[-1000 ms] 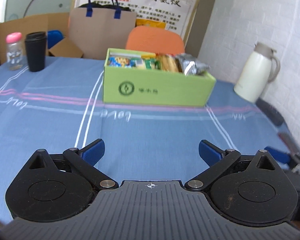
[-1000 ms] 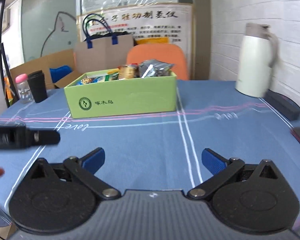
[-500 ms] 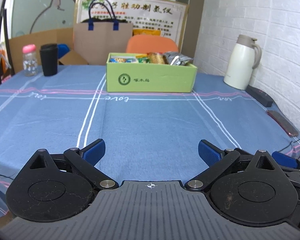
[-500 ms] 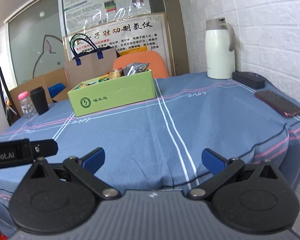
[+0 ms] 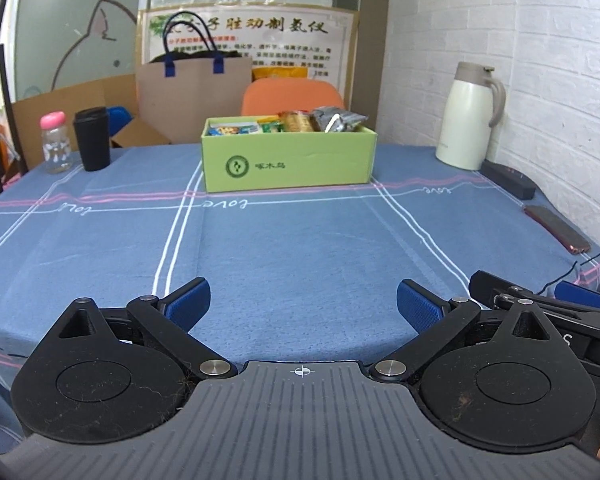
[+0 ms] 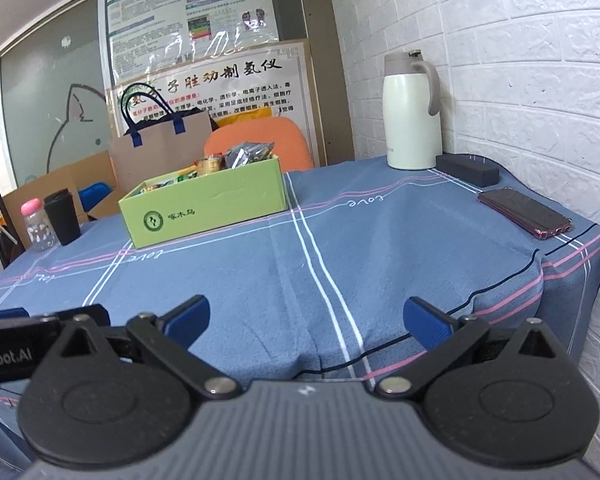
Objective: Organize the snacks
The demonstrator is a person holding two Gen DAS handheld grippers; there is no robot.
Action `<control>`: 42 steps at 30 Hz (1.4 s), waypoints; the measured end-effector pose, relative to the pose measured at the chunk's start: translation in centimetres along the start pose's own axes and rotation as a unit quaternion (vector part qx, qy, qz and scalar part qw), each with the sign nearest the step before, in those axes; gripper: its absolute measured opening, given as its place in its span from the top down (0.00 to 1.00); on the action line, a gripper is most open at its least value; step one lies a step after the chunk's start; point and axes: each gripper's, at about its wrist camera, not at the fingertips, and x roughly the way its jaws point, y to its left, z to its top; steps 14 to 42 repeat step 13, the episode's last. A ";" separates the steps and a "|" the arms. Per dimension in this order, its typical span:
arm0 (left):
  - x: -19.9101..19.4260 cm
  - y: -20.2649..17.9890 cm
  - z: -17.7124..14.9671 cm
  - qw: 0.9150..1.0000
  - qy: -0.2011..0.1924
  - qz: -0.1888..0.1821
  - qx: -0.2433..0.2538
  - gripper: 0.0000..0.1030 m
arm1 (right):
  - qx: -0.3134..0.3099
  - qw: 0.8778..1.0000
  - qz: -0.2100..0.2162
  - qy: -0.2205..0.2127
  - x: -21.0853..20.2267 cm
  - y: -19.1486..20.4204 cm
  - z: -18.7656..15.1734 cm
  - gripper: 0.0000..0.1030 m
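Observation:
A green cardboard box stands at the far side of the blue tablecloth, filled with snack packets, a silver one at its right end. My left gripper hangs open over the table's near edge, well short of the box, nothing between its fingers. My right gripper is open too, held back at the near right corner of the table. In the left wrist view the right gripper shows at the lower right.
A white thermos jug, a black bar-shaped object and a phone line the right side by the brick wall. A black cup and pink-capped bottle stand far left. A paper bag and orange chair are behind the table.
Both grippers have drawn back and risen from near the box to the table's near edge, so the box looks smaller and farther. Both stay open and hold nothing.

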 end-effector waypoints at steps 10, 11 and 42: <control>0.1 0.5 -0.1 1.000 0.000 0.004 -0.005 0.17 | -0.006 1.000 -0.001 0.002 0.0 0.4 0.0 0.00; 0.2 0.5 -0.1 1.000 0.000 0.003 -0.005 0.17 | -0.006 1.000 -0.001 0.003 0.0 0.4 -0.1 0.00; 0.2 0.4 -0.1 1.000 0.001 0.004 -0.006 0.17 | -0.008 1.000 -0.001 0.003 0.0 0.3 -0.1 0.00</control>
